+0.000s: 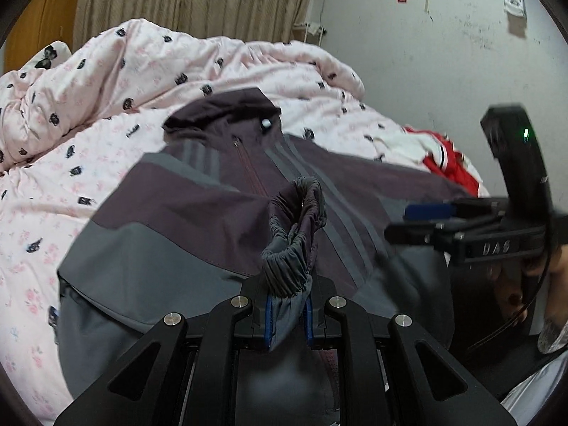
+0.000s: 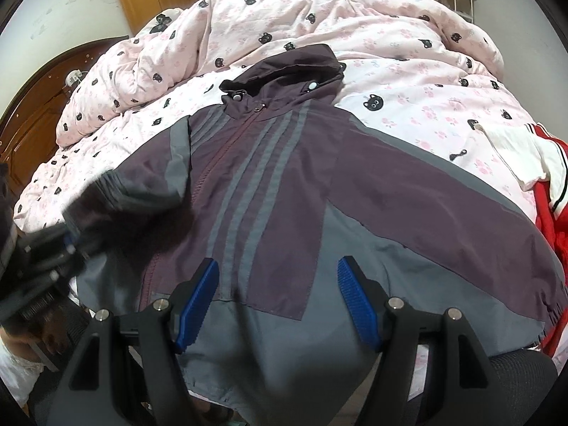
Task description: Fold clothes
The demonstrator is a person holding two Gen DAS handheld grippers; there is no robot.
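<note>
Jacket sleeve fold in progress on the bed.

Bed carries the jacket, face up, hood far. My left tongs are clamped on the sleeve cuff, lifted over the chest; my right tongs hang spread wide above the hem, gripping nothing. Risk: slick fabric slides out of the left grip, or the pull drags the body askew.
</note>
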